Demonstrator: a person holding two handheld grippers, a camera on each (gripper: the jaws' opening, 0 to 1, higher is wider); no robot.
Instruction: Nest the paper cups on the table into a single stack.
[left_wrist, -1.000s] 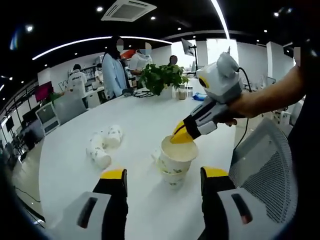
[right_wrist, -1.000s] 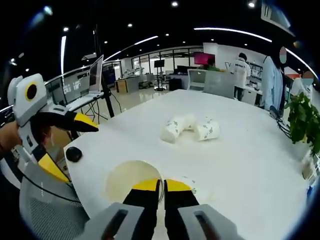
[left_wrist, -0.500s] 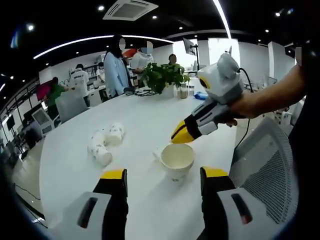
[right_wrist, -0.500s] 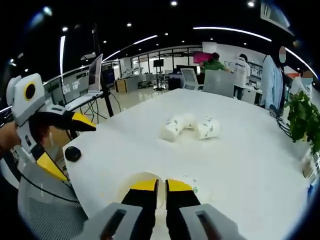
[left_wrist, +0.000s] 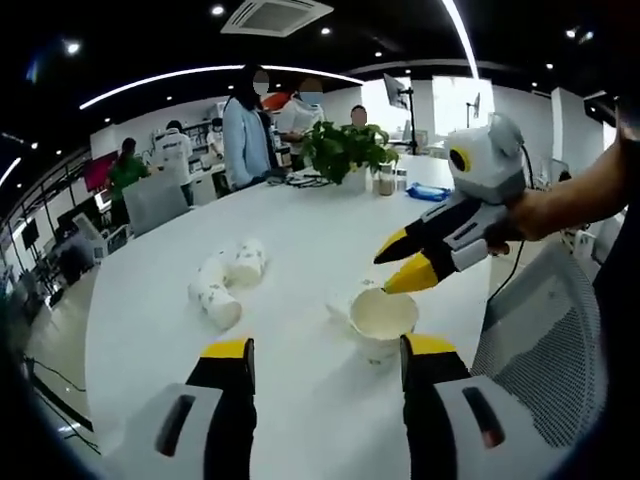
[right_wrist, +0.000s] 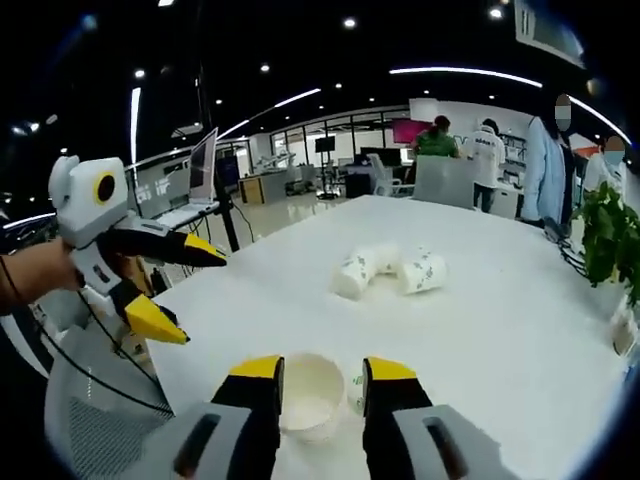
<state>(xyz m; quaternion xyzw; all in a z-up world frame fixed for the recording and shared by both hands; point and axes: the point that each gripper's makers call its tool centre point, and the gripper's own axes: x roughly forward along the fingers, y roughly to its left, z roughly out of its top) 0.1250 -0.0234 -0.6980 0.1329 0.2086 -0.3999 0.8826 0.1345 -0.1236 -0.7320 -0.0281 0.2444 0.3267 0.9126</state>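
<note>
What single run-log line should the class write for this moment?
right gripper: open, above upright cup stack | left gripper: open, empty | loose cups: lying on white table | stage: stack released

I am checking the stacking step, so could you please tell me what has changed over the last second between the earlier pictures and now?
The right gripper, shut on the rim of the upright cup a second ago, has pushed it down into the cup beneath, let go, opened and drawn back. The left gripper stayed open and apart from it. The cups lying on their sides on the table have not moved.
</note>
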